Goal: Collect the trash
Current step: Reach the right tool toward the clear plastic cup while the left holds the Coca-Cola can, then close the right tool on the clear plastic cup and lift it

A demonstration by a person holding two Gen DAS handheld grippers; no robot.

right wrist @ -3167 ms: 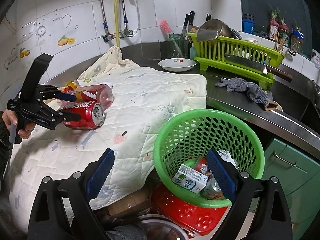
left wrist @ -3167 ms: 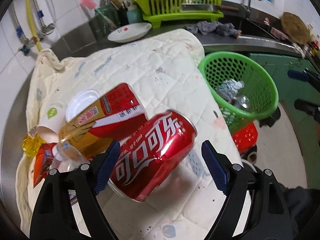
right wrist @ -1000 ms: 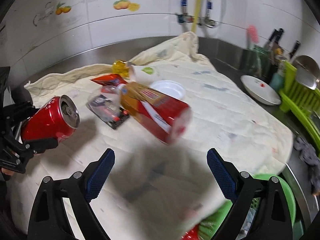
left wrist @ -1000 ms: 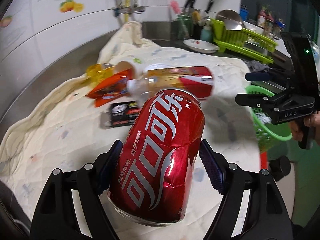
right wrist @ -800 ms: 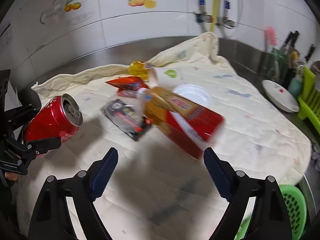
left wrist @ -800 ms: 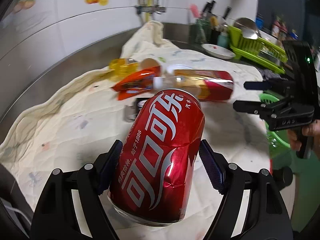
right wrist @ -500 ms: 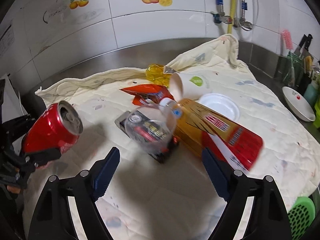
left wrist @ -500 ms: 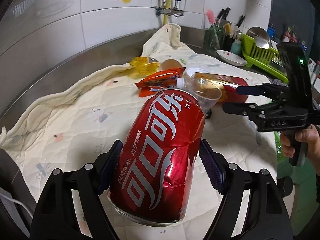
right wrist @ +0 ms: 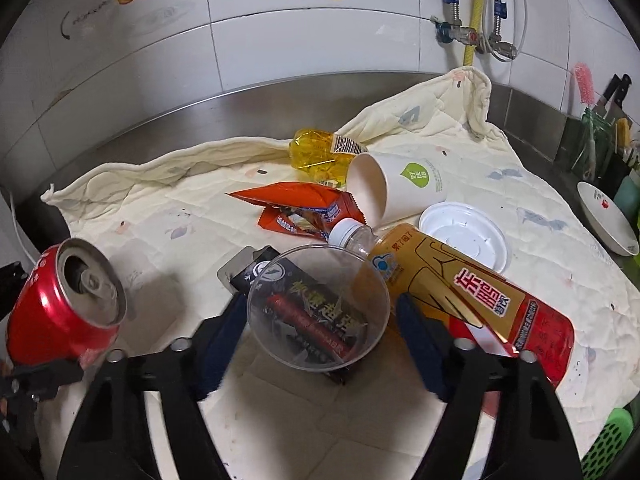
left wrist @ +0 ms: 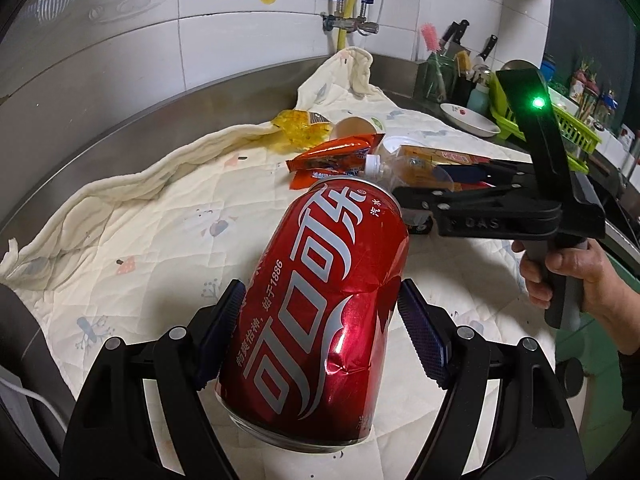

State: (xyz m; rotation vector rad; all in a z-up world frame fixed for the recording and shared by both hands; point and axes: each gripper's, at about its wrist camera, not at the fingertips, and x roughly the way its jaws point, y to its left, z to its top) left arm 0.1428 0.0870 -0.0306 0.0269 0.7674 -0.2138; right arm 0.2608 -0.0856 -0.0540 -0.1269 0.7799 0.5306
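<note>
My left gripper (left wrist: 320, 336) is shut on a dented red cola can (left wrist: 320, 320), held above the cream quilt (left wrist: 160, 216); the can also shows at the left of the right wrist view (right wrist: 64, 300). My right gripper (right wrist: 320, 320) is open, its jaws on either side of a clear plastic cup (right wrist: 318, 306) that lies over a black packet (right wrist: 260, 268). Next to the cup lie a bottle with a gold and red label (right wrist: 460, 292), an orange wrapper (right wrist: 296, 204), a white paper cup (right wrist: 400, 184), a white lid (right wrist: 466, 236) and a crushed yellow bottle (right wrist: 316, 152).
A tiled wall and steel counter rim (right wrist: 240, 100) run behind the quilt. A white dish (right wrist: 608, 216), knife holder and green dish rack (left wrist: 568, 120) stand at the right. The green basket's rim (right wrist: 608, 448) shows at the bottom right.
My right gripper has moved in over the trash pile and its jaws now flank the clear cup. My left gripper has kept hold of the can and swung left, away from the basket.
</note>
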